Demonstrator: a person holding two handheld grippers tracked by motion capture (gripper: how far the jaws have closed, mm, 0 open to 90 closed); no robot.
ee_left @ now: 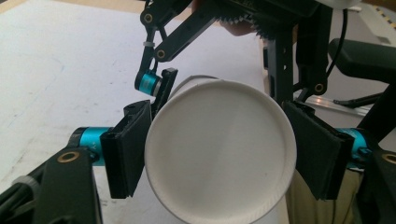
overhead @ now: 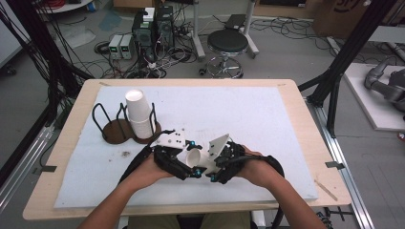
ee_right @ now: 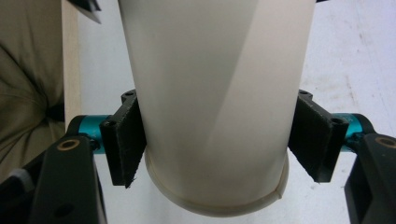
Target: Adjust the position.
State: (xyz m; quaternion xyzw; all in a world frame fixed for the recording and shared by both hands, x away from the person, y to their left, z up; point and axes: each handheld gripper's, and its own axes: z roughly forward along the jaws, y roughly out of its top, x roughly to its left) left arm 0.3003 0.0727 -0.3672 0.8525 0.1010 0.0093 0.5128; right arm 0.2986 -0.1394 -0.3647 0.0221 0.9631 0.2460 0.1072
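Currently: one cup [overhead: 197, 160], held between both grippers; right gripper [overhead: 216, 175] clamps its rim end, left gripper [overhead: 191, 172] grips its base. Cup stack [overhead: 138, 113] at 10 o'clock.

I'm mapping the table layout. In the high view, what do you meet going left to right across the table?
Wire cup holder → stack of paper cups → left gripper → held paper cup → right gripper.
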